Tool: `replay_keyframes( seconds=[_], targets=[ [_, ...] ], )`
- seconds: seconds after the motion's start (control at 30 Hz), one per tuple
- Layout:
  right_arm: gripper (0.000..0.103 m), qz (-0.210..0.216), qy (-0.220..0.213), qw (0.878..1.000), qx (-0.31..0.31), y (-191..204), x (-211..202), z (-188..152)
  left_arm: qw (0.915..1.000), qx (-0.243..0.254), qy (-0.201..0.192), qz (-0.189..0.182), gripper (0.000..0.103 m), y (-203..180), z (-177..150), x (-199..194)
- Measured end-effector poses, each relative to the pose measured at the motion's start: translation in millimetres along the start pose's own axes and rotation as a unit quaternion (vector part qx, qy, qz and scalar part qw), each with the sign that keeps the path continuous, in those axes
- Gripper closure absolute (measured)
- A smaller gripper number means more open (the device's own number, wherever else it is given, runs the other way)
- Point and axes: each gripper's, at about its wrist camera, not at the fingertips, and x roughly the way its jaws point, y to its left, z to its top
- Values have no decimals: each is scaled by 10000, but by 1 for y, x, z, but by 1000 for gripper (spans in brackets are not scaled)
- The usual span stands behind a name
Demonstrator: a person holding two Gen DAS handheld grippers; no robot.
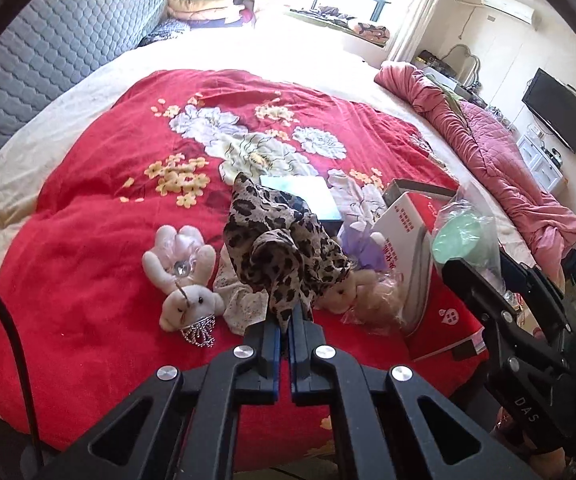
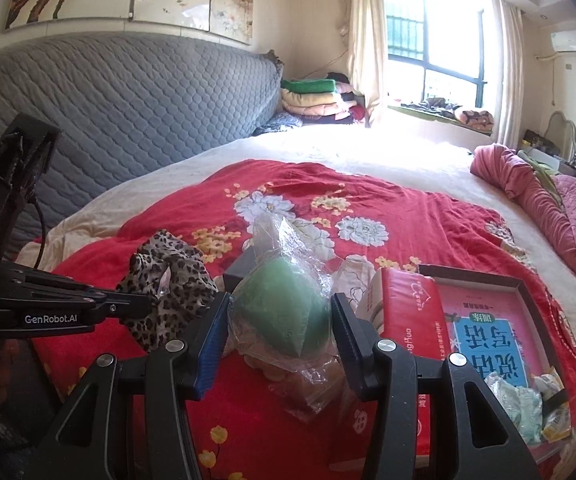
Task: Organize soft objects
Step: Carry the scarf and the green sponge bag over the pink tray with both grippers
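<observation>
My left gripper [image 1: 288,320] is shut on a leopard-print scarf [image 1: 284,248] and holds it bunched above the red floral quilt [image 1: 100,264]; the scarf also shows in the right wrist view [image 2: 168,284]. My right gripper [image 2: 280,320] is closed around a green soft object in a clear plastic bag [image 2: 284,304], lifted off the quilt; the bag also shows in the left wrist view [image 1: 458,240]. A white plush bunny [image 1: 184,272] lies left of the scarf. A second plush toy [image 1: 348,288] lies partly hidden under the scarf.
A red and white box [image 1: 420,248] and an open box with a pink book [image 2: 496,320] lie on the right. A dark box [image 1: 308,196] lies behind the scarf. A pink quilt [image 1: 500,152] is heaped at the right bed edge. A grey padded headboard [image 2: 128,112] stands left.
</observation>
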Motion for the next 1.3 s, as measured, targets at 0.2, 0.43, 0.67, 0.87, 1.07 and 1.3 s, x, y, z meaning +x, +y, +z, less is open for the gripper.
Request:
replay_keyframes(
  seconds=[0.2,0.43,0.67,0.87,1.07,1.3],
  targets=[
    [51,-73,-237,9994,232,-15,-20,8,9993,284,-239,25,101,-32,11,-21],
    [51,-222,-528,9971,505,-36,-43,17,9966,719,-385,-128,101,-81,28,-31],
    [51,-755,-706,9891,1046,-92,-63,18,9905,1229,-419,-447,101,-146,44,-22],
    [51,-1434,-672,9759,1499,-153,-82,4,9831,1653,-370,-700,101,-204,52,-5],
    [51,-1962,-408,9615,1880,-206,-92,-20,9774,1945,-100,-818,101,-247,53,31],
    [51,-2118,174,9488,2336,-242,-80,-50,9750,2085,349,-690,101,-265,49,81]
  ],
)
